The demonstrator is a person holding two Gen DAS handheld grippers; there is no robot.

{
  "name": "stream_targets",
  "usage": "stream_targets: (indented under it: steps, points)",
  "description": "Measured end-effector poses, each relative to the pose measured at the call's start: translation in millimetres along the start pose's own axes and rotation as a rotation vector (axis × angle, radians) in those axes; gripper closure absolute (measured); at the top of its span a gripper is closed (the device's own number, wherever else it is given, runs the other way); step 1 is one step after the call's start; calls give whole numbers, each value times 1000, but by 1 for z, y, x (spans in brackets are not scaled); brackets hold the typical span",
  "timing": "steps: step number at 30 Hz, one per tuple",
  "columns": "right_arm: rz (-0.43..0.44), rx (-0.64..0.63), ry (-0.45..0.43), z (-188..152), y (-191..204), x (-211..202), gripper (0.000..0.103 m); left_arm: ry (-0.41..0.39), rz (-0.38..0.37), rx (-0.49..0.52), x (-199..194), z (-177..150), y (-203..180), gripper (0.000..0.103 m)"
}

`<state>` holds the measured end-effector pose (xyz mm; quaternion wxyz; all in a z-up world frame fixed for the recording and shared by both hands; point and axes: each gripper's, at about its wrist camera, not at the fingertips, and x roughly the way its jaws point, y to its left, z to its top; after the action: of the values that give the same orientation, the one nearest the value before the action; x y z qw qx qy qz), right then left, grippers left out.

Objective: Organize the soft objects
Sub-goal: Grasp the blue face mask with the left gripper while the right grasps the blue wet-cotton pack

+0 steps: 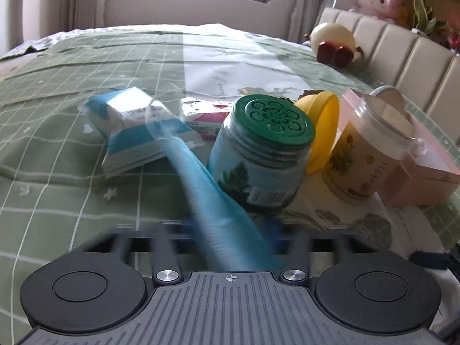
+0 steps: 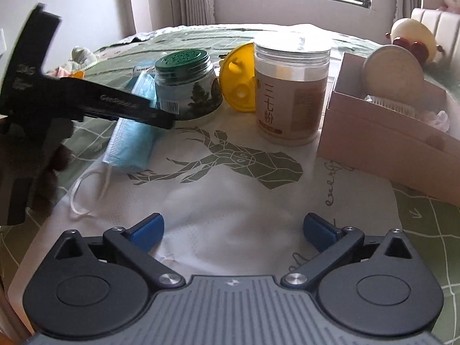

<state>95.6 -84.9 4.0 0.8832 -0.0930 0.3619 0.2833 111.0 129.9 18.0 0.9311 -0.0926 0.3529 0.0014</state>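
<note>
My left gripper (image 1: 230, 230) is shut on a blue face mask (image 1: 207, 195), which hangs blurred from its jaws. The right wrist view shows that gripper (image 2: 164, 118) from the side, holding the mask (image 2: 129, 143) above the bed, ear loop (image 2: 86, 192) trailing. Two tissue packs lie beyond: a blue and white one (image 1: 129, 126) and a pink and white one (image 1: 204, 115). My right gripper (image 2: 233, 230) is open and empty over the white deer-print cloth (image 2: 230, 172).
A green-lidded jar (image 1: 264, 155), a yellow lid (image 1: 322, 132), a clear-capped powder canister (image 2: 290, 92) and an open cardboard box (image 2: 388, 132) stand on the bed. Plush toys (image 1: 336, 43) sit by the padded headboard (image 1: 402, 57).
</note>
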Motion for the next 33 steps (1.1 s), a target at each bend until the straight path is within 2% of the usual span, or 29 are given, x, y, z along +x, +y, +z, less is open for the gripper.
stream_targets:
  steps: [1,4,5,6,7,10,13,16,20,23,26,30,32,33]
  points:
    - [1,-12,3,0,1,0,0,-8,-6,-13,-4,-3,5,89]
    - [8,-53,13,6,5,2,1,-44,-38,-81,-17,-11,28,90]
    - [7,-65,20,10,8,0,4,-53,-44,-108,-23,-14,38,90]
    - [14,-76,23,17,11,-3,13,-67,-53,-140,-30,-15,48,90]
    - [24,-88,17,26,16,-8,18,-85,-64,-175,-38,-16,59,91]
    - [39,-172,-71,75,43,-28,18,-173,-92,-273,-71,-15,96,91]
    - [74,-255,-112,139,79,-27,15,-225,-39,-325,-99,-8,134,91]
    - [141,-281,-31,203,117,15,14,-197,-39,-354,-110,-4,170,91]
    - [83,-306,97,248,161,97,14,-168,-58,-384,-110,-14,203,92]
    - [-4,-322,199,259,178,156,14,-114,-163,-482,-99,-29,219,92]
    - [-27,-282,272,260,175,186,15,-70,-243,-520,-84,-39,217,91]
    - [-33,-258,342,243,169,205,15,-79,-239,-482,-79,-42,210,90]
    - [-52,-248,344,234,168,211,20,-86,-211,-466,-81,-41,205,90]
    - [-40,-224,327,231,167,206,30,-86,-193,-455,-82,-40,203,89]
